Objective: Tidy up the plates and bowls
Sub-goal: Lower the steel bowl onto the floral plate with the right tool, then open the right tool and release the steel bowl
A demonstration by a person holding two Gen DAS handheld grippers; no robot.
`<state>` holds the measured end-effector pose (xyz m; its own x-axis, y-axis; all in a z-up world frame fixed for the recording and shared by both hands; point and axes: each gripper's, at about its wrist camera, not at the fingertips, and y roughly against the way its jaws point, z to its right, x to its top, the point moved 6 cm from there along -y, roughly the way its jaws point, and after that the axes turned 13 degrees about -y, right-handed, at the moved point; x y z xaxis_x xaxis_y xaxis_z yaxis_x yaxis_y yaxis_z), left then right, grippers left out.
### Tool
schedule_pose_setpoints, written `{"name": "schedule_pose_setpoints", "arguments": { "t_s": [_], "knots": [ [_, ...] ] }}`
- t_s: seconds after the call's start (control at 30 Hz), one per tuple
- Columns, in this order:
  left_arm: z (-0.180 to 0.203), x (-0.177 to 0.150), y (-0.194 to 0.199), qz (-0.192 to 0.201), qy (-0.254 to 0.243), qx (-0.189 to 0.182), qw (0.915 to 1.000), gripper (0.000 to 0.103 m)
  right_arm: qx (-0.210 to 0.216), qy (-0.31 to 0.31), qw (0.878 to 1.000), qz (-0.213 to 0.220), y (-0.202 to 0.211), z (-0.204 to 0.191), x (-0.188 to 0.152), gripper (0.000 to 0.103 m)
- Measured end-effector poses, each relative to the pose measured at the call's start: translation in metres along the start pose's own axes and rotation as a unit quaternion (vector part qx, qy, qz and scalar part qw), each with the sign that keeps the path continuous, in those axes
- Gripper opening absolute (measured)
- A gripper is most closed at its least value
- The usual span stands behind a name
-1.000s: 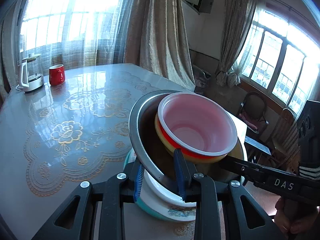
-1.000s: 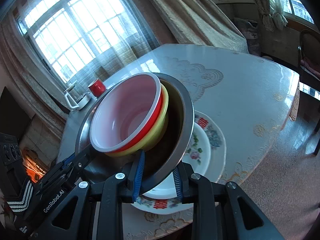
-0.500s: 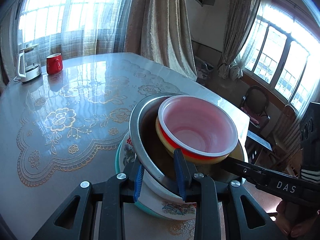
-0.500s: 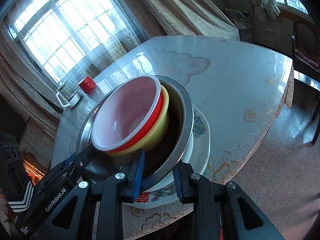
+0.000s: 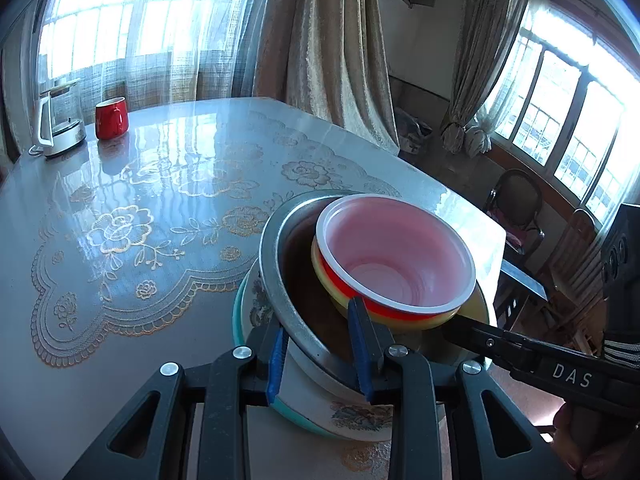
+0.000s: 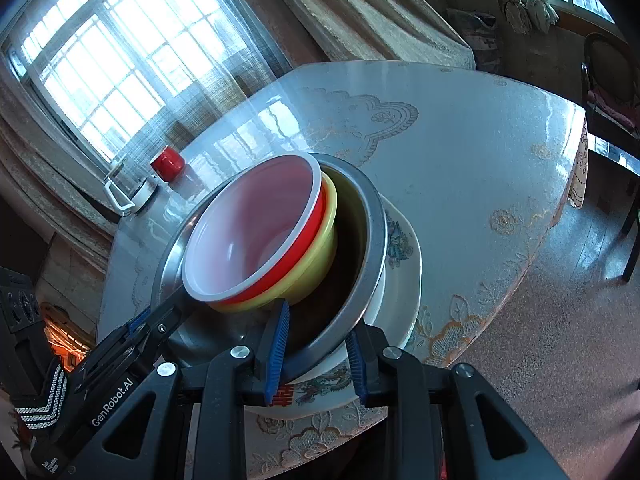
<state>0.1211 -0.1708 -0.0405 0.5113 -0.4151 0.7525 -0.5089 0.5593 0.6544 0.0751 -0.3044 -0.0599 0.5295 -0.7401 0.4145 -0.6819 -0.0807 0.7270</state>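
A steel bowl [image 5: 276, 280] holds a yellow bowl [image 5: 320, 268] and, nested in that, a red bowl with a white inside [image 5: 400, 248]. My left gripper [image 5: 318, 354] is shut on the steel bowl's near rim, one blue pad outside, one inside. My right gripper [image 6: 316, 356] is shut on the rim of the same steel bowl [image 6: 372, 240] from the other side. Beneath it lies a stack of flowered plates [image 6: 404, 280], the lowest teal-rimmed [image 5: 240, 320]. I cannot tell whether bowl and plates touch.
The plates sit near the edge of a glossy, flower-patterned table [image 5: 140, 200]. A red mug [image 5: 111, 118] and a glass kettle [image 5: 60, 120] stand at its far side. Chairs [image 5: 516, 208] and bare floor [image 6: 540, 380] lie past the edge.
The bowl stack, held by both grippers, has come down over the plates, which now show less beyond the steel rim. Both grips are unchanged.
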Motion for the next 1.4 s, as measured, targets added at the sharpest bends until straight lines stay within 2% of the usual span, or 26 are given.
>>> {"name": "schedule_pose_setpoints", "arguments": {
  "t_s": [0.47,0.97,1.03,1.1,1.13,1.23,1.3,1.4],
  "knots": [
    [0.001,-0.006,-0.011,-0.01,-0.004,0.007,0.9999,0.031,-0.011,-0.001,1.0,0.0,-0.011,0.004,0.0,0.03],
    [0.003,-0.015,0.004,-0.005,-0.008,0.015,0.9998,0.034,-0.003,0.006,1.0,0.014,0.001,0.01,-0.008,0.028],
    [0.001,-0.016,0.009,-0.004,-0.008,0.026,0.9996,0.04,-0.002,0.006,1.0,0.021,0.004,0.011,-0.008,0.029],
    [-0.001,-0.017,0.018,0.009,-0.009,0.04,0.9991,0.061,0.001,0.006,0.999,0.033,0.009,0.011,-0.006,0.031],
    [-0.002,-0.017,0.023,0.017,-0.009,0.047,0.9987,0.066,0.006,0.006,0.999,0.038,0.012,0.011,-0.006,0.032],
    [-0.004,-0.017,0.034,0.029,-0.015,0.063,0.9975,0.073,0.003,0.009,0.998,0.057,0.018,0.012,-0.005,0.038],
    [-0.004,-0.02,0.039,0.028,-0.021,0.077,0.9964,0.086,0.0,0.016,0.997,0.073,0.023,0.013,-0.006,0.041],
    [-0.008,-0.025,0.044,0.023,-0.016,0.089,0.9957,0.092,-0.006,0.028,0.995,0.092,0.03,0.013,-0.009,0.046]
  ]
}}
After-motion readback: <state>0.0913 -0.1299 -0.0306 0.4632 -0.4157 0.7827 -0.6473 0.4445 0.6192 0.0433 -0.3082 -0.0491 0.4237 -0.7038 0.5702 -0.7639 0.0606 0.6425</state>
